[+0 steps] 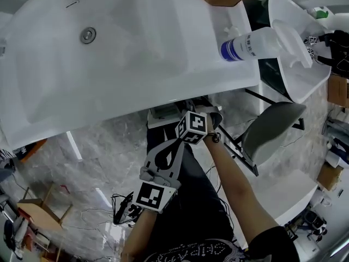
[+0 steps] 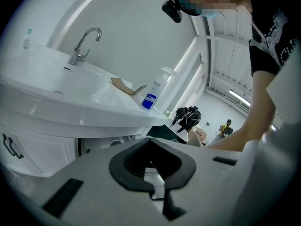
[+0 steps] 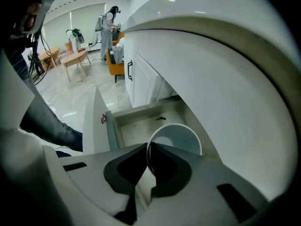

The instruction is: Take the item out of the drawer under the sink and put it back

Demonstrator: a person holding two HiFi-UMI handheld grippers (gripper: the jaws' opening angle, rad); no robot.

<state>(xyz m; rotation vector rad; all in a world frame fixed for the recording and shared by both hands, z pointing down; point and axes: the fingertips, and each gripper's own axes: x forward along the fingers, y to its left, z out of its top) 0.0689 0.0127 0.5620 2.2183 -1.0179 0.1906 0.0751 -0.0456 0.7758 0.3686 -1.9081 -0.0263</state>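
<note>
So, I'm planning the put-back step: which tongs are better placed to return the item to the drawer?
Right, probably. The right tongs grip the round white cup by its rim, over the open white drawer; the left tongs are shut and empty, facing the white sink.

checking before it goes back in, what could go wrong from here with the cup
The right tongs pinch the white cup only by its thin rim, so it could swing or slip out. It hangs close to the sink basin above the open drawer, so it may knock either on the way in.
</note>
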